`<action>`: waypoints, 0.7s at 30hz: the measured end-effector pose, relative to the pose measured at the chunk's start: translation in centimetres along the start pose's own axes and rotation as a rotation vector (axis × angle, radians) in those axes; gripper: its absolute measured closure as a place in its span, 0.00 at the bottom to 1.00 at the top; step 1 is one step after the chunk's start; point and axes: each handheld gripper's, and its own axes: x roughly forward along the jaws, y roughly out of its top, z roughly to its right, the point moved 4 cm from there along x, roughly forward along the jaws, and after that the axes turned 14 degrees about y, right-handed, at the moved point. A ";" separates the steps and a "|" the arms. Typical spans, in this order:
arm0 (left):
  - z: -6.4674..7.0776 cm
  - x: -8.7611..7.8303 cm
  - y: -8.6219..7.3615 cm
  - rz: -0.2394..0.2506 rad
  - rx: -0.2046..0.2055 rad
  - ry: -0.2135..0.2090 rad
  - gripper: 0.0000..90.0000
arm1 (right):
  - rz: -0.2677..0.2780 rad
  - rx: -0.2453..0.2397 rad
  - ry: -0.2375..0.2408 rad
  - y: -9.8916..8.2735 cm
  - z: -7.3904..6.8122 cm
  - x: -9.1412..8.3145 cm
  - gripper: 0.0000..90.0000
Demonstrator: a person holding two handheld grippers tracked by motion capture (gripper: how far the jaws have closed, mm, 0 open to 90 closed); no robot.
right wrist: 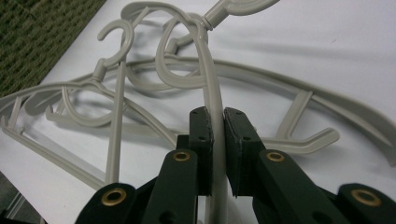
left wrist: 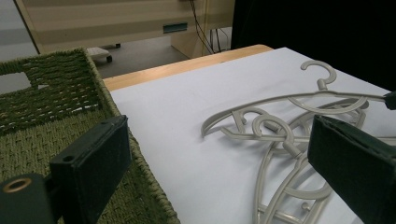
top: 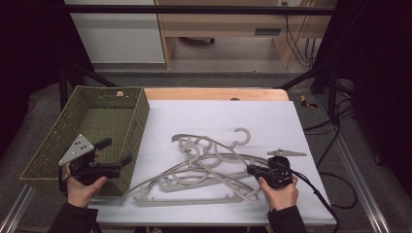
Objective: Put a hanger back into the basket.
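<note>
Right fingers (right wrist: 236, 140): pinching arm of one beige plastic hanger (right wrist: 211, 93).
Left fingers (left wrist: 100, 158): spread, empty, over green woven basket (top: 63, 141).
Hanger: atop tangled pile (top: 204, 170), white counter (top: 272, 116).
Risk: interlocked hooks dragging neighbours; thin arm slipping.

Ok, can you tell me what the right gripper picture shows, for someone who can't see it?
The right gripper, with two black jaws, is clamped shut on the thin arm of a beige plastic coat hanger. More beige plastic hangers lie tangled on the white table sheet, with a green woven basket at the top left.
</note>
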 end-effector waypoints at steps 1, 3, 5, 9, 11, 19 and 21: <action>0.0 0.0 0.0 0.000 -0.001 0.000 0.06 | 0.009 -0.001 0.000 0.1 0.0 -0.2 0.92; 0.0 0.0 0.0 0.000 0.000 0.000 0.06 | 0.026 -0.013 -0.005 0.3 0.0 -0.6 0.92; 0.0 0.0 0.0 0.000 0.000 -0.001 0.06 | 0.045 -0.028 -0.004 0.5 0.1 -1.1 0.92; 0.1 0.1 0.0 0.001 -0.005 -0.001 0.06 | 0.026 -0.031 -0.011 0.5 0.3 -1.2 0.92; 0.1 0.1 0.0 0.001 -0.005 -0.001 0.06 | 0.001 -0.035 -0.008 0.2 0.8 -0.9 0.91; 0.1 0.1 0.0 0.000 -0.006 -0.001 0.06 | -0.082 0.005 -0.025 -1.3 3.1 0.8 0.91; 0.1 0.1 -0.1 0.000 -0.006 -0.001 0.06 | -0.098 -0.001 -0.027 -1.5 3.3 1.1 0.91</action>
